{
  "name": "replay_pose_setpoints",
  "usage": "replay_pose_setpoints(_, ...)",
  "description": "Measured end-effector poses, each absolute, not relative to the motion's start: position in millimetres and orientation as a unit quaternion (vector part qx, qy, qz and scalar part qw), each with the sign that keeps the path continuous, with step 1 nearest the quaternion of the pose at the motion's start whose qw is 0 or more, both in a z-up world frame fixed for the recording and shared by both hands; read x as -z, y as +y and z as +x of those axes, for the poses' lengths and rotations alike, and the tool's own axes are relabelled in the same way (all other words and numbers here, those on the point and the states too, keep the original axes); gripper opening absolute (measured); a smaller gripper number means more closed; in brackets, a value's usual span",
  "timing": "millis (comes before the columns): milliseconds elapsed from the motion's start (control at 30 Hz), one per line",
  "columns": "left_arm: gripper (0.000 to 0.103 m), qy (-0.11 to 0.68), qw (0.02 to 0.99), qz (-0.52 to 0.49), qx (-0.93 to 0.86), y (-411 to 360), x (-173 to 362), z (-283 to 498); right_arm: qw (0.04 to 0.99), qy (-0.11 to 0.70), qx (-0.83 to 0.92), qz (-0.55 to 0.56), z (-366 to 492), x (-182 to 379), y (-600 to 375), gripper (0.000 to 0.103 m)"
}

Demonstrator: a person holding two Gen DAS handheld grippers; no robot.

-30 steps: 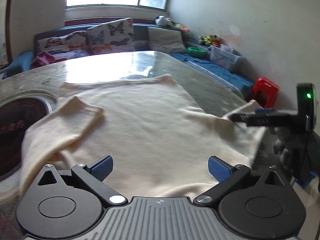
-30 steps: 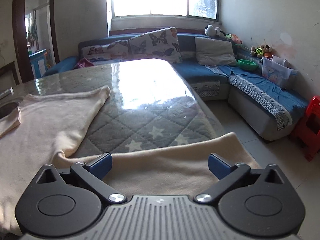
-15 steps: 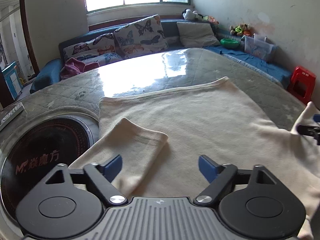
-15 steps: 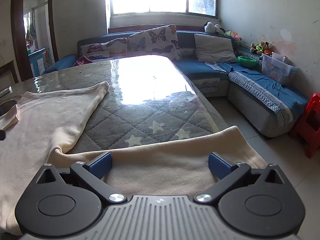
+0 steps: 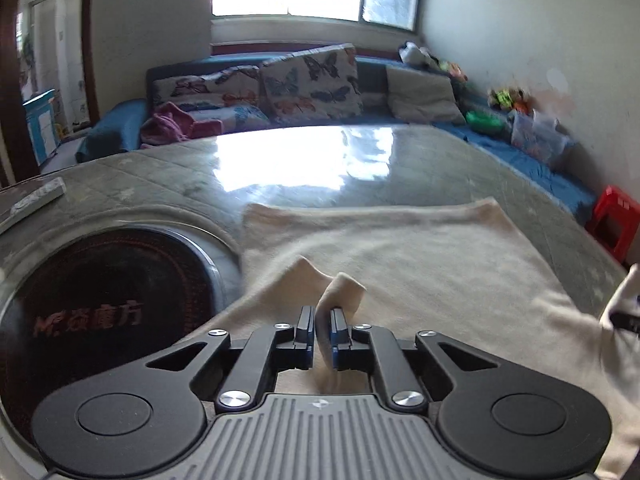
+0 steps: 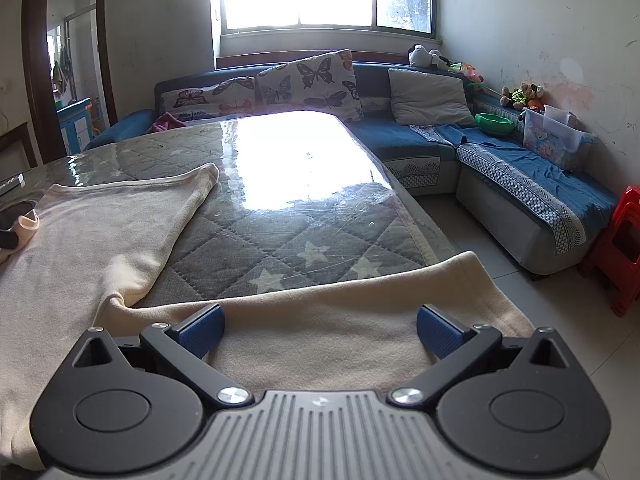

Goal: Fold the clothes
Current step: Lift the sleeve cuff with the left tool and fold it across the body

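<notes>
A cream sweater [image 5: 400, 264] lies spread on the quilted, glass-topped table [image 5: 304, 164]. My left gripper [image 5: 322, 322] is shut on the cuff end of the sweater's left sleeve [image 5: 340, 292], which bunches up between the pads. In the right wrist view the sweater body [image 6: 104, 232] lies to the left and its right sleeve [image 6: 328, 324] runs across under my right gripper [image 6: 318, 326]. The right gripper is open, hovering over that sleeve with nothing between its pads. The left gripper's tip shows at the far left edge of the right wrist view [image 6: 8, 240].
A round black induction cooker [image 5: 104, 300] is set in the table left of the sweater. A remote [image 5: 38, 198] lies beyond it. A blue sofa with cushions [image 6: 320, 80] lines the far and right walls. A red stool [image 6: 622, 252] stands on the floor at right.
My left gripper moved onto the left sleeve's cuff and shut on it; it was open before. My right gripper stayed open over the right sleeve, barely moving.
</notes>
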State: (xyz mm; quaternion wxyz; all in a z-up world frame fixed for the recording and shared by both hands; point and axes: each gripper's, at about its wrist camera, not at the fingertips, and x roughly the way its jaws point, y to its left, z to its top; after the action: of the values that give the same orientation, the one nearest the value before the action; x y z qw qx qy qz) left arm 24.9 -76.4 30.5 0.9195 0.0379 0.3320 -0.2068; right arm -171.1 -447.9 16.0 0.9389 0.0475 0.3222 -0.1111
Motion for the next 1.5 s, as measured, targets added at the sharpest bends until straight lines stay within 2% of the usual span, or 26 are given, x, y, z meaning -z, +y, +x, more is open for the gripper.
replay_pose_setpoints(300,0.006,0.292,0.948,-0.026,0.125,14.5,-63.7,4.0,0.939,0.323,0.111,0.048,-171.3,-15.9,-447.7,0.103)
replay_pose_setpoints(400,0.009,0.302,0.943,-0.007,0.139,16.0,-61.4,-7.1,0.939,0.323,0.111,0.048,-171.3,-15.9,-447.8,0.103)
replay_pose_setpoints(433,0.012,0.304,0.941,0.004,0.149,9.8,-59.4,-11.5,0.939,0.323,0.111,0.048,-171.3,-15.9,-447.8,0.103)
replay_pose_setpoints(500,0.022,0.305,0.936,0.025,0.174,-6.7,-55.5,-18.7,0.939,0.323,0.111,0.048,-171.3,-15.9,-447.8,0.103)
replay_pose_setpoints(567,0.051,0.300,0.932,0.050,0.196,-28.0,-51.2,-24.7,0.939,0.323,0.111,0.048,-171.3,-15.9,-447.8,0.103)
replay_pose_setpoints(833,0.053,0.304,0.913,0.115,0.245,-101.1,-31.2,-11.2,0.939,0.322,0.111,0.049,-171.4,-15.4,-447.7,0.103)
replay_pose_setpoints(900,0.051,0.311,0.911,0.122,0.243,-107.9,-24.9,-3.4,0.939,0.322,0.110,0.049,-171.4,-15.3,-447.6,0.103)
replay_pose_setpoints(1000,0.038,0.323,0.909,0.119,0.236,-109.2,-16.8,7.2,0.939,0.322,0.110,0.049,-171.5,-15.2,-447.8,0.103)
replay_pose_setpoints(1167,0.008,0.321,0.913,0.111,0.225,-99.7,-16.7,11.3,0.939,0.322,0.110,0.049,-171.5,-15.1,-448.0,0.103)
replay_pose_setpoints(1267,0.005,0.314,0.921,0.087,0.216,-87.2,-23.5,10.3,0.939,0.323,0.111,0.048,-171.2,-15.2,-447.9,0.103)
replay_pose_setpoints(1500,0.004,0.287,0.938,0.047,0.191,-54.6,-48.8,2.0,0.939,0.324,0.110,0.041,-170.6,-16.1,-445.7,0.103)
